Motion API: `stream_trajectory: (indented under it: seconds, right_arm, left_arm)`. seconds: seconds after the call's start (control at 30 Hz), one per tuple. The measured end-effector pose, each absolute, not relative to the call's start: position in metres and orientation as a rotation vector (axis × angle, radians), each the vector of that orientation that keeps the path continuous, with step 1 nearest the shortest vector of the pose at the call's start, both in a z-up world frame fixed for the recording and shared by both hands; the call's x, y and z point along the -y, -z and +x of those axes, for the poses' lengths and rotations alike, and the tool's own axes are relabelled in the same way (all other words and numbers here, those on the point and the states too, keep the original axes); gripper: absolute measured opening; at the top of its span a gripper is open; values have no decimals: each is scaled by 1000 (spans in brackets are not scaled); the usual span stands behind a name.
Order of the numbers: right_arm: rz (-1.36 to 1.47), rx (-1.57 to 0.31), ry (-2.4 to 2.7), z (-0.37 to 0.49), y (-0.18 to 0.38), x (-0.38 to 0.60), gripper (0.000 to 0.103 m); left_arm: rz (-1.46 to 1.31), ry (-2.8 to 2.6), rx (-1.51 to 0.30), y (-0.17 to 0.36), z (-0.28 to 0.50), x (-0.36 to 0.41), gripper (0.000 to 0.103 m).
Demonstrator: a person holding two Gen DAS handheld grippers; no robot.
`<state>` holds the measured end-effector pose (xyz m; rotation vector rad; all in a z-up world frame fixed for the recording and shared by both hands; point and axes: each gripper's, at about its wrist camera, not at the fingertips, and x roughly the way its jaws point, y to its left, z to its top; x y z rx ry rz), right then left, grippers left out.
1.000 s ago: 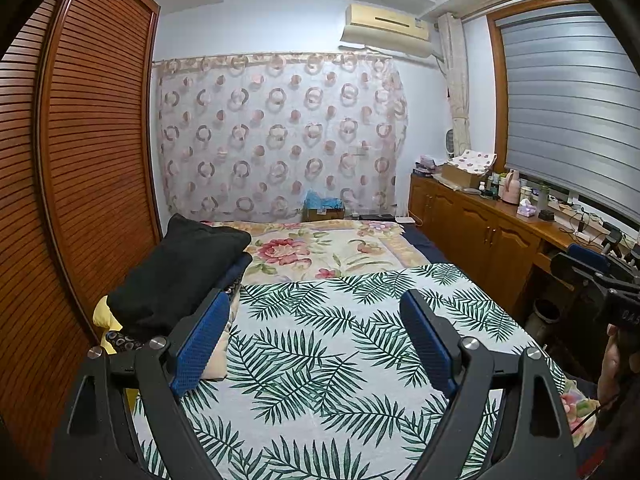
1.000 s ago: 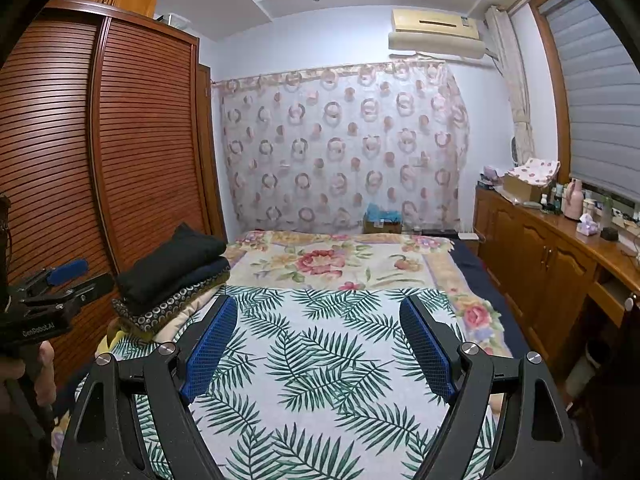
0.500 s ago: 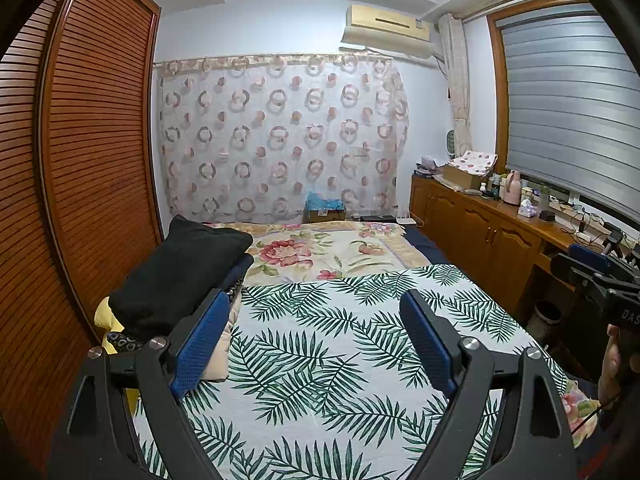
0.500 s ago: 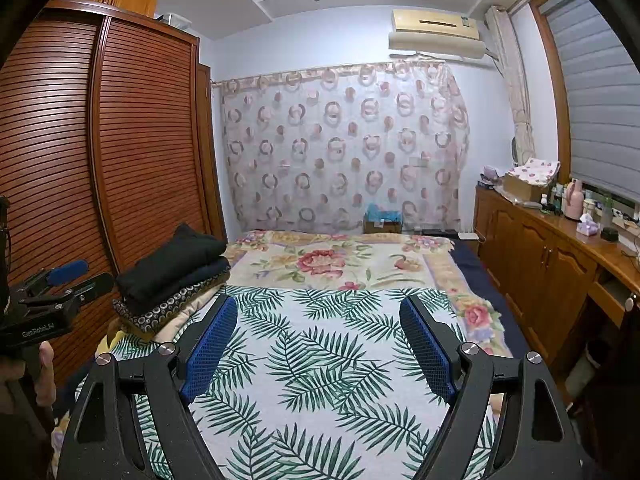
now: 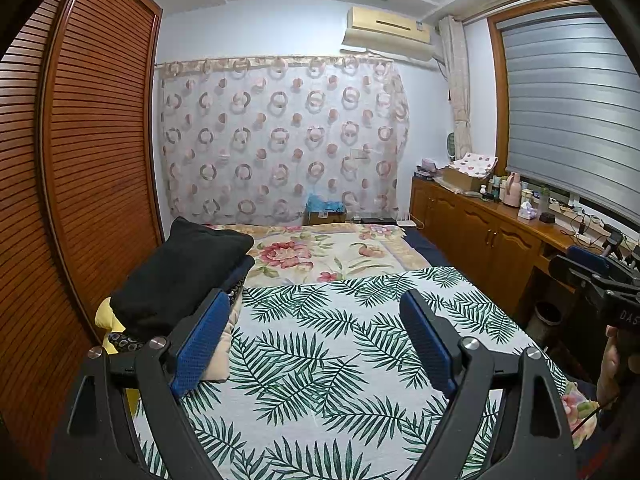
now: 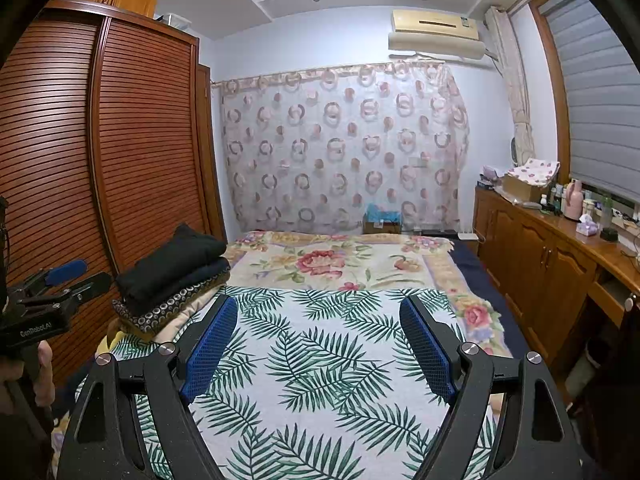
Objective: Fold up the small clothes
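The small clothes sit as a folded stack [image 5: 176, 276] on the left edge of the bed, against the slatted wardrobe [image 5: 92, 152]. A black garment [image 6: 172, 264] lies on top, a dark navy piece under it, then a fabric printed with small rings [image 6: 160, 312], and a pale cream layer at the bottom; a bit of yellow [image 5: 106, 318] pokes out at the stack's near end. In my left view the stack lies just behind my left gripper's [image 5: 316, 336] left finger, which overlaps it in the picture; I cannot tell whether they touch.

My left gripper has its jaws spread wide with nothing between the blue pads [image 5: 200, 340], only the palm-leaf cover [image 5: 320, 360] below. My right gripper [image 6: 320, 340] is the same: jaws wide apart, pads [image 6: 428, 348] bare, hanging over the middle of that leaf-print cover, with the stack well off to its left.

Beyond the leaf cover a floral blanket [image 6: 332, 260] runs to the head of the bed, with a dark blue sheet [image 6: 472, 268] showing along its right side. Behind that hangs a sheer curtain [image 5: 280, 140] patterned with rings, and an air conditioner [image 5: 388, 34] is mounted above it. Along the right wall a wooden bench [image 6: 560, 248] with cabinet doors carries bottles, a pink flask [image 6: 574, 200] and a box under a floral cloth, below a grey blind [image 5: 568, 100]. Each view catches my other hand at its edge, gripping the other handle.
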<state>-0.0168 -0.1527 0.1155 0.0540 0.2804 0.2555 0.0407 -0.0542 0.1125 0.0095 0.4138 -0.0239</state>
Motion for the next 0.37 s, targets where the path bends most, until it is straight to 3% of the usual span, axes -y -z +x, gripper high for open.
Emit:
stream_trajectory:
  seconds: [0.37]
  right_arm:
    - [54,-280,-256,-16,-116,154,85]
  left_arm:
    - [11,24,-413,-112,42,52,88]
